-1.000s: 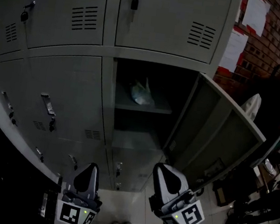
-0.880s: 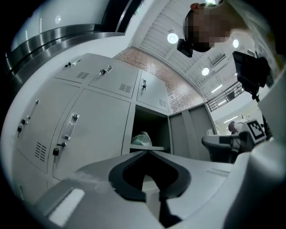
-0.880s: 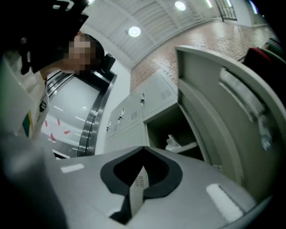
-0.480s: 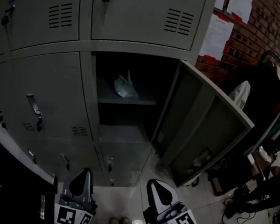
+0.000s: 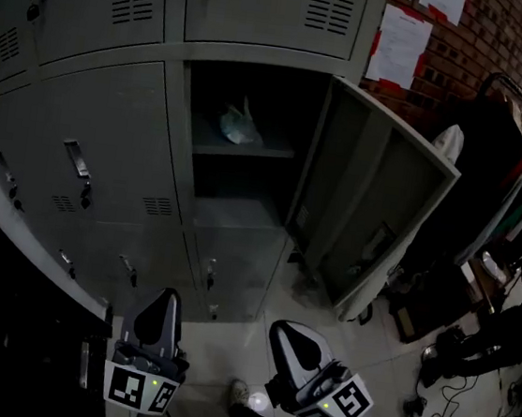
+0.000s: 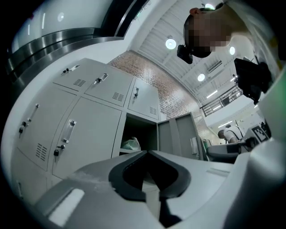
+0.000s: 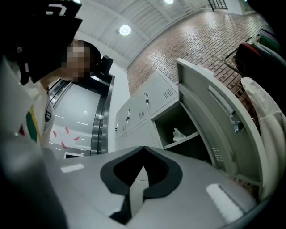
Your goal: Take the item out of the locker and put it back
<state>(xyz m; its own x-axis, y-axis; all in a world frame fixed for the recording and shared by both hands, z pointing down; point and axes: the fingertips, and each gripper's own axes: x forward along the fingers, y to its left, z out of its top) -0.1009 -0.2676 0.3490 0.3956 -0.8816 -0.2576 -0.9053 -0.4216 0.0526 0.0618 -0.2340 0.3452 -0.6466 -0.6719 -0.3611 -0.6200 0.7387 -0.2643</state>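
Locker (image 5: 169, 144) door (image 5: 374, 207) wide open. Bag (image 5: 240, 125), pale, crumpled, peaked at top, sits on upper shelf (image 5: 249, 148) inside. Left gripper (image 5: 163, 299) and right gripper (image 5: 290, 337) both clenched, empty, held low, well clear of locker. Likely reading: either removal not begun, or bag already returned. Frames don't settle which.

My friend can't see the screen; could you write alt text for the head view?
An open grey locker holds a plastic bag on its upper shelf, door swung right. Below, the left gripper and right gripper hover shut and empty.
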